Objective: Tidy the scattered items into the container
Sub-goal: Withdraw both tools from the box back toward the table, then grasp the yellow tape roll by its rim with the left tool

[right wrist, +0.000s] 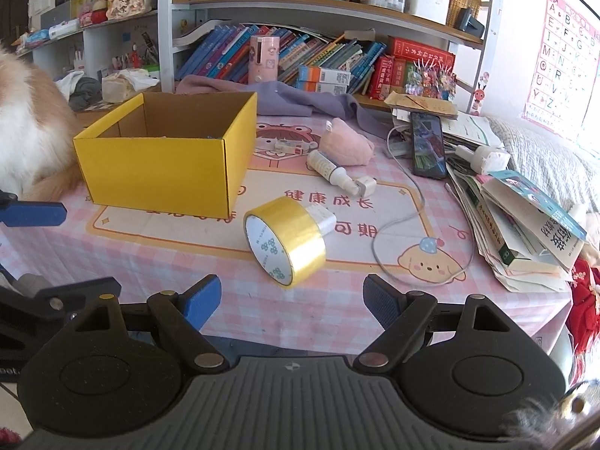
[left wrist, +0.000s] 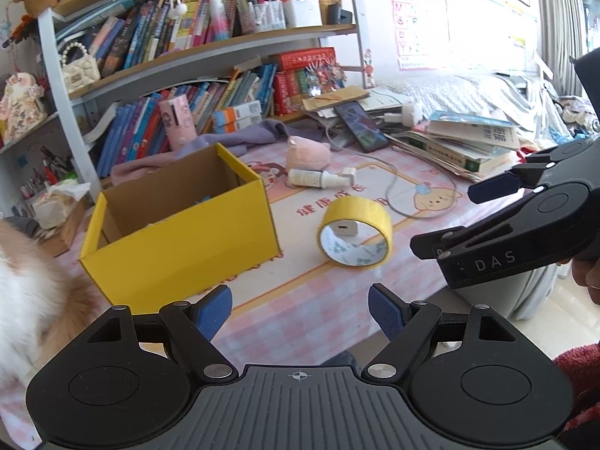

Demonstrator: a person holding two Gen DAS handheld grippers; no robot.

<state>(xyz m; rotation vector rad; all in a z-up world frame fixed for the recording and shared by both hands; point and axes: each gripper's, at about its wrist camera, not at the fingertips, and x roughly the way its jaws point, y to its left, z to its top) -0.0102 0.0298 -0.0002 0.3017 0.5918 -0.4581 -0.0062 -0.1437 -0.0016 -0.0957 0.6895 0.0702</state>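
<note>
An open yellow cardboard box [left wrist: 180,236] [right wrist: 165,165] stands on the pink checked table. A roll of yellow tape [left wrist: 356,230] [right wrist: 287,240] lies on its side to the right of it, against a white charger block [right wrist: 322,221]. Behind lie a white spray bottle [left wrist: 311,179] [right wrist: 330,170], a white plug [right wrist: 365,185] and a pink plush [left wrist: 307,152] [right wrist: 345,142]. My left gripper [left wrist: 300,311] is open and empty, near the table's front edge. My right gripper [right wrist: 290,303] is open and empty, in front of the tape; it also shows in the left wrist view [left wrist: 450,221].
A phone [right wrist: 427,142] with a cable [right wrist: 412,225] lies behind. A stack of books and papers [right wrist: 517,221] fills the right side. A purple cloth [right wrist: 285,101] and bookshelves [right wrist: 318,7] stand at the back. A furry orange-white animal [right wrist: 26,127] sits left of the box.
</note>
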